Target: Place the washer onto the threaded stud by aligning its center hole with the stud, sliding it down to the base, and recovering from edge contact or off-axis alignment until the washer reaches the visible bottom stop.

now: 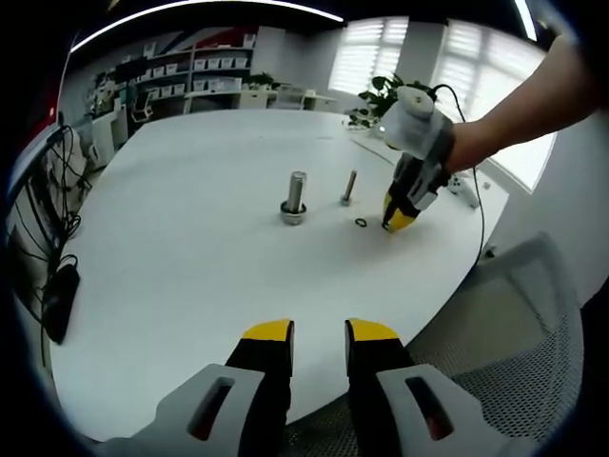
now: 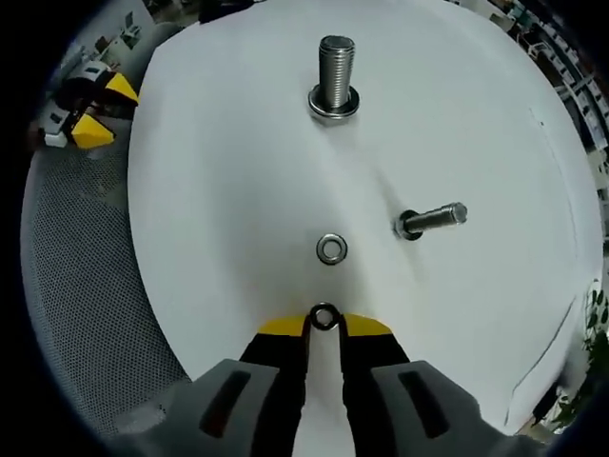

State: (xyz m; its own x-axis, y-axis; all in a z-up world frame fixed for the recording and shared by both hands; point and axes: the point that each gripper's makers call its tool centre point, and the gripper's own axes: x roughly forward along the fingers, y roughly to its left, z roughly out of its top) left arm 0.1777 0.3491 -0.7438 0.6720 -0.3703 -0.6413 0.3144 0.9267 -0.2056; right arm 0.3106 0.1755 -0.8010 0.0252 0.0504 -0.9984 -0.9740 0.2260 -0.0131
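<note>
White round table [image 1: 190, 257] is carrying everything, with shelving and bright windows lying behind it in the left gripper view. Standing on it are a thick threaded stud [image 2: 335, 69] with a ring already at its base, and a thinner stud [image 2: 433, 219] nearby. One loose washer [image 2: 331, 248] is lying flat between them. The right gripper [image 2: 324, 322] is pinching a second small washer [image 2: 324, 316] at its yellow tips, held by the rim. The left gripper [image 1: 319, 333] is hovering near the table's edge, jaws slightly parted and carrying nothing. That washer is probably light, stiff and slippery, so gripping its outer edge is keeping the hole clear.
</note>
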